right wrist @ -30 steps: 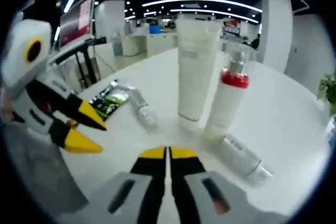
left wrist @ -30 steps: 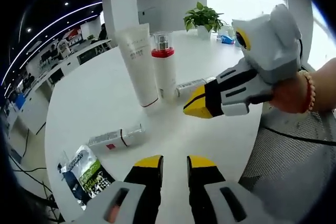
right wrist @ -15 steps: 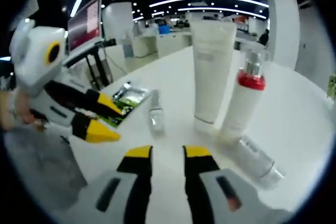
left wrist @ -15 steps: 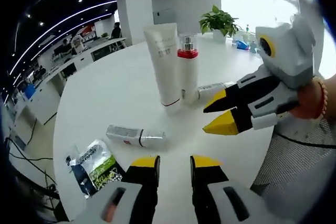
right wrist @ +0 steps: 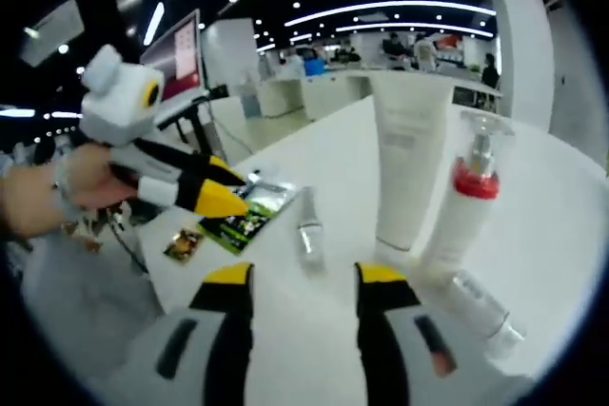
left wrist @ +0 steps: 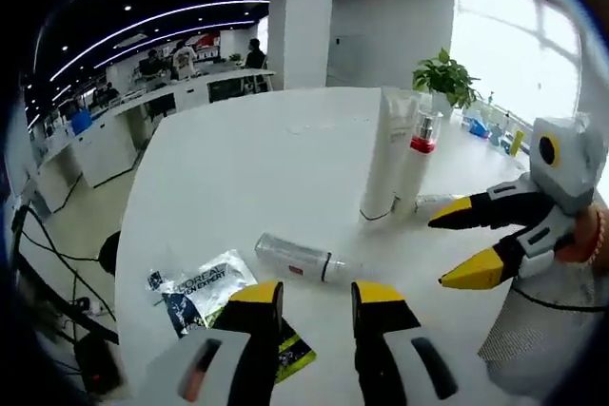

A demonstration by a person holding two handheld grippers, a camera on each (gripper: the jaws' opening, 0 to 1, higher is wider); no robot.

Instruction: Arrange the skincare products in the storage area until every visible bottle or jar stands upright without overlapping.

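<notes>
Left to right on the white table (left wrist: 219,168), left gripper view: sachet (left wrist: 205,284) flat near the edge, then a clear bottle (left wrist: 297,257) lying on its side just ahead of the left gripper (left wrist: 319,294), whose jaws are apart and empty. Past it, white tube (left wrist: 388,153) and red-collared pump bottle (left wrist: 420,157) stand upright, side by side. A second clear bottle (right wrist: 483,303) lies at the pump bottle's base in the right gripper view. Right gripper (left wrist: 459,249) hangs over the right edge, jaws spread, holding nothing.

Step, my read: between grasps, two bottles not yet stood up. Next: close on the near bottle's body, tip it upright in bare table clear of the tube, then the other.
</notes>
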